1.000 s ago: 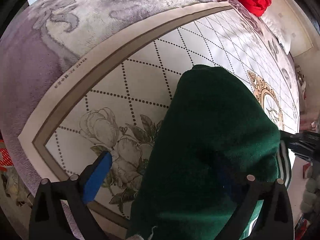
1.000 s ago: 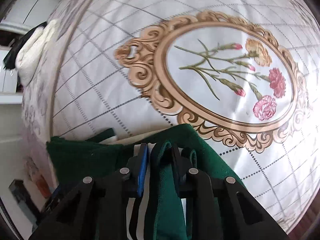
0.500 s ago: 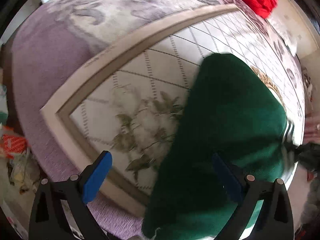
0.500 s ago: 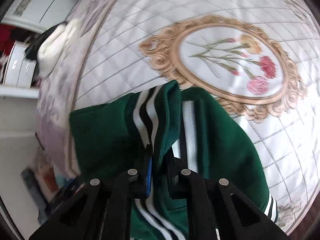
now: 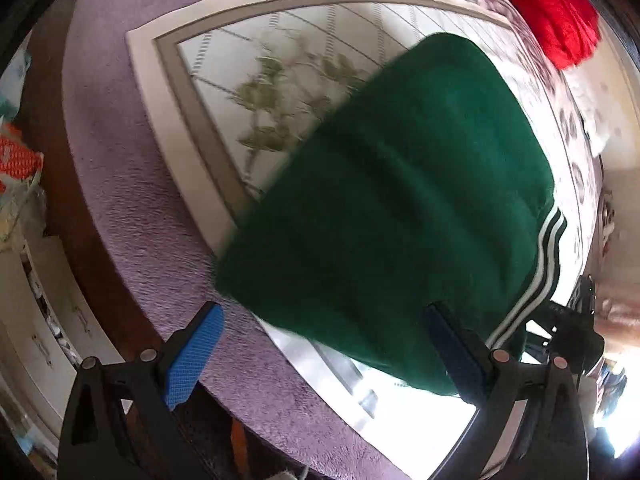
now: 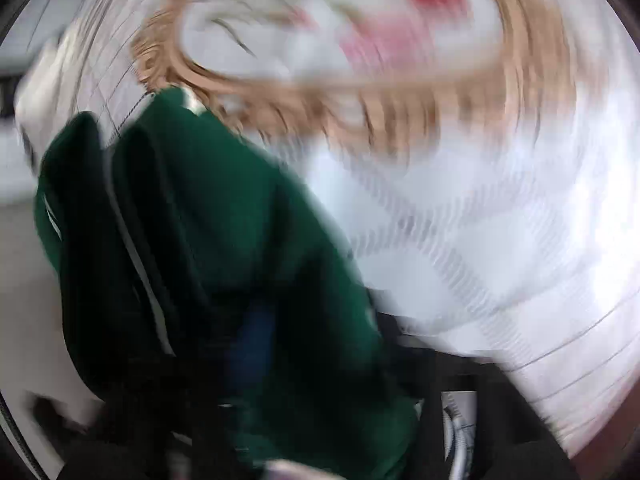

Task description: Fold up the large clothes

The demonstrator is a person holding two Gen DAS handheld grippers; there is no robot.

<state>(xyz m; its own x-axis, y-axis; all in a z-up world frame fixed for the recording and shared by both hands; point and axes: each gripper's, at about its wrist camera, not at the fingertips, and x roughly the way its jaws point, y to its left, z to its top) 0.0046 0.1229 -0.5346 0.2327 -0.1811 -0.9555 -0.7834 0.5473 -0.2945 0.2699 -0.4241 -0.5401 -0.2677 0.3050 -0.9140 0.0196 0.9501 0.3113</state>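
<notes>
loosely, green garment (image 5: 392,208) beside left claw (image 5: 320,356).

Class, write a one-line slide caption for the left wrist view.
Open left gripper beside a green garment lying on a floral blanket, red cloth beyond.

Setting: a home bedroom.
Bed: a wide floral bedspread (image 5: 132,152) with purple plush border, cream lattice centre and gold-framed carnation medallion (image 6: 360,40).
Laundry: a red garment (image 5: 556,8) heaped at the far edge.
Furniture: white drawers (image 5: 44,320) beside the bed.
Clutter: packets (image 5: 16,156) on the floor.
</notes>
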